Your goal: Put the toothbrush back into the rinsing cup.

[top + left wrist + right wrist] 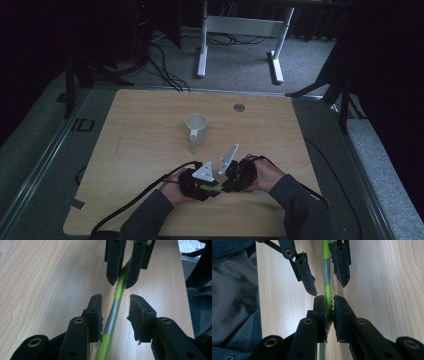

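High view: light wooden tabletop (145, 150). A white ceramic mug (196, 128) stands near the middle, handle toward the person. Left tool (212, 187) and right tool (223, 186) meet tip to tip at the near edge, both in the person's hands, a thin green and grey serrated stick (211, 188) between them.

Left gripper view: left tool (115, 312) spread wide, its jaws either side of the stick (113, 315) and not gripping it. Farther off, the right tool (122, 278) is clamped on the stick's green toothed end.

Right gripper view: right tool (329, 307) narrow, closed on the stick (326, 277). Left tool (328, 287) beyond, jaws apart around the grey stretch.
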Action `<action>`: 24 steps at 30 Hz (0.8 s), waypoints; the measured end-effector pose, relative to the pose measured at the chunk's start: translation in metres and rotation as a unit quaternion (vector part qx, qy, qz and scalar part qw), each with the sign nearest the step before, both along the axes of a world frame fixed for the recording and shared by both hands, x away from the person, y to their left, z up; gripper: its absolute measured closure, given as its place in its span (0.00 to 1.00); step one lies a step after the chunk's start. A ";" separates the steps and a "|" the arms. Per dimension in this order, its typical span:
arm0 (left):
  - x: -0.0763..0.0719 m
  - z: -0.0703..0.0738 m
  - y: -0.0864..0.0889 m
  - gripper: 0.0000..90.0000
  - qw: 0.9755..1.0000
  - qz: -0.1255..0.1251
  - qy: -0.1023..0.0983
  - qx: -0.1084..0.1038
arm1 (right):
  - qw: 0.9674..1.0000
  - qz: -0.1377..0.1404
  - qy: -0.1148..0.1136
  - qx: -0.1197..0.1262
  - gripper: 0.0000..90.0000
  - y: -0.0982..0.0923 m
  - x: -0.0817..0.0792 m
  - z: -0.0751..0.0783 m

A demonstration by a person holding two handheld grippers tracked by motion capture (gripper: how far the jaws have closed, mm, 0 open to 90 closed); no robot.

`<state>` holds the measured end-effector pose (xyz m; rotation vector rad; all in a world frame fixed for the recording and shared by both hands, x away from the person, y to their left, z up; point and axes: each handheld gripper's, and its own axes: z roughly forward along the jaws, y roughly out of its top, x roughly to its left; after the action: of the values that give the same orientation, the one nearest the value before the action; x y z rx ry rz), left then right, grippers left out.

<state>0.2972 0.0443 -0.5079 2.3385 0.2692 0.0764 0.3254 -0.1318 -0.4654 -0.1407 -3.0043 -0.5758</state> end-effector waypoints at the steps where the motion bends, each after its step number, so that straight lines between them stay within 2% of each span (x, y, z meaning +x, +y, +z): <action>1: 0.000 -0.001 0.000 0.72 1.000 0.000 0.002 0.001 | 1.000 0.000 0.001 0.000 0.90 0.000 0.000 0.000; 8: -0.001 -0.004 -0.003 0.78 1.000 -0.009 0.006 -0.001 | 1.000 0.004 0.002 -0.001 0.90 0.001 -0.002 -0.001; 17: -0.003 -0.003 -0.004 0.87 1.000 -0.014 0.001 0.009 | 1.000 0.006 0.007 -0.003 0.90 0.002 -0.002 -0.002; 21: -0.004 -0.004 -0.005 0.90 1.000 -0.019 -0.009 0.014 | 1.000 0.006 0.009 -0.005 0.89 0.002 -0.002 -0.003; 24: -0.005 -0.005 -0.006 0.92 1.000 -0.024 -0.006 0.013 | 1.000 0.007 0.012 -0.005 0.88 0.002 -0.002 -0.003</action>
<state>0.2917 0.0387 -0.5129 2.3690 0.2059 0.0713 0.3236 -0.1295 -0.4688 -0.1261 -2.9834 -0.5550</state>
